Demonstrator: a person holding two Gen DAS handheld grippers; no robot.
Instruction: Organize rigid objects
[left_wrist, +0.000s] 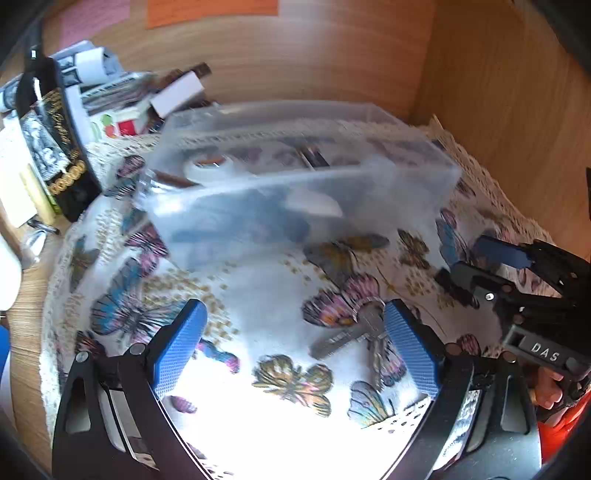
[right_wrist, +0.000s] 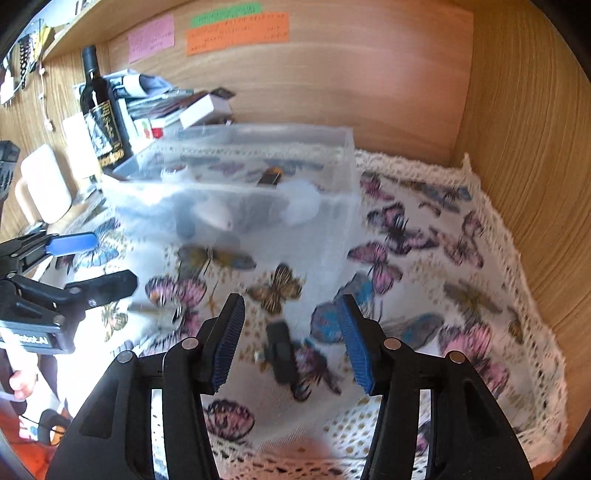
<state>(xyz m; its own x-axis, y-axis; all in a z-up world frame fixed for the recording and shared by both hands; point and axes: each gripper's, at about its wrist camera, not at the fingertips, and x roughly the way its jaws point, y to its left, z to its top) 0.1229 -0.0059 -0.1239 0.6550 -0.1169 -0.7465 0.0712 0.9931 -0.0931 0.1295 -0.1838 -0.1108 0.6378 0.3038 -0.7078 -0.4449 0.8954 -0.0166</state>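
You are working in a wooden alcove, on a bench (right_wrist: 491, 122) covered by a white lace-edged cloth (right_wrist: 443, 258) printed with butterflies.

In the right wrist view, a small black object (right_wrist: 279, 350) lies on the cloth at lower centre, between the blue pads of your right gripper (right_wrist: 291, 343). It is too blurred to name; its long axis runs roughly up and down the frame, along the line of the fingers. The jaws stand apart on either side of it, and neither pad touches it.

In the left wrist view, a metal key (left_wrist: 345, 338) lies on the cloth at lower centre right. Its long axis is tilted, with the blade pointing to the lower left and the broader head to the upper right, just beside the right-hand pad. Your left gripper (left_wrist: 295, 343) has its jaws spread wide and grasps nothing.

Above both things in each frame stands a clear plastic box (left_wrist: 295, 177) with several blurred items inside. Beyond it, at upper left, a dark wine bottle (right_wrist: 99, 110) stands upright beside a pile of papers and small boxes (right_wrist: 166, 103). Pink, green and orange notes (right_wrist: 236, 29) are stuck on the back wall.
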